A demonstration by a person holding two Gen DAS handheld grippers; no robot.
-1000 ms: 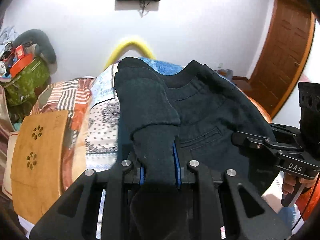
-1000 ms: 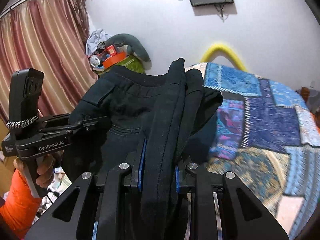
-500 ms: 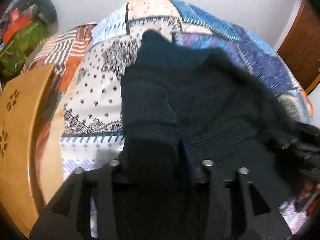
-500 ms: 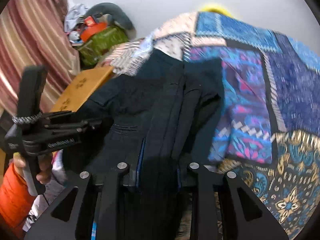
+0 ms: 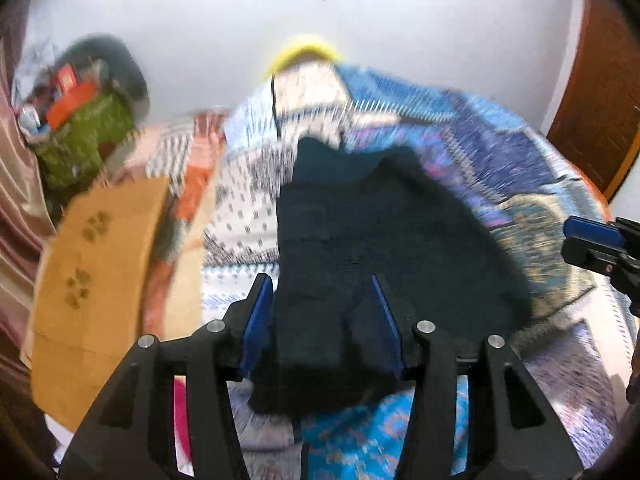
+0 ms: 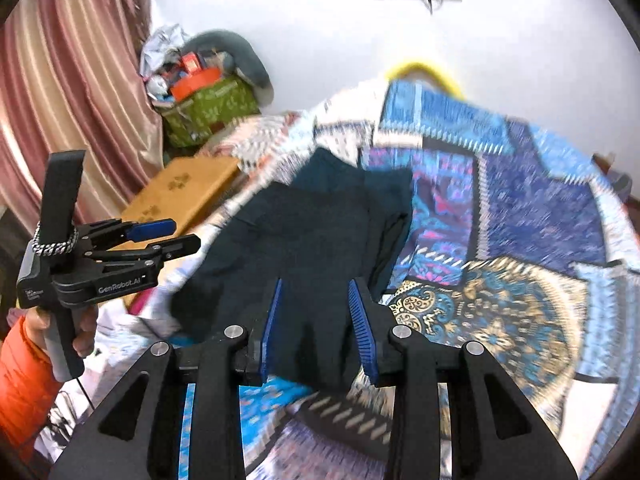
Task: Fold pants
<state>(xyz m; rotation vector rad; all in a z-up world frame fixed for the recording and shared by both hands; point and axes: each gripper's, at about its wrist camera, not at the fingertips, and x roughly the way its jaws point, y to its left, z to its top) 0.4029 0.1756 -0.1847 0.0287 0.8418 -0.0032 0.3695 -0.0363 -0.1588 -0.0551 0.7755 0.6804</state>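
Note:
The dark navy pants (image 5: 360, 248) lie spread on the patchwork bedspread (image 5: 500, 168), the near edge reaching between my fingers. They also show in the right wrist view (image 6: 304, 248). My left gripper (image 5: 320, 320) is open, its blue pads on either side of the cloth without pinching it. My right gripper (image 6: 316, 324) is open too, straddling the near edge of the pants. The left gripper also shows open at the left in the right wrist view (image 6: 176, 236). The right gripper's tip shows at the right in the left wrist view (image 5: 592, 240). Both views are motion-blurred.
A wooden board (image 5: 96, 264) stands beside the bed on the left. A green bag with clutter (image 6: 208, 108) sits by the wall near a pink curtain (image 6: 60, 92). A brown door (image 5: 600, 92) is at the right. A yellow hoop (image 5: 304, 46) is behind the bed.
Both grippers were shut on the pants and holding them up; now the pants are down on the bed and both grippers have opened and released them.

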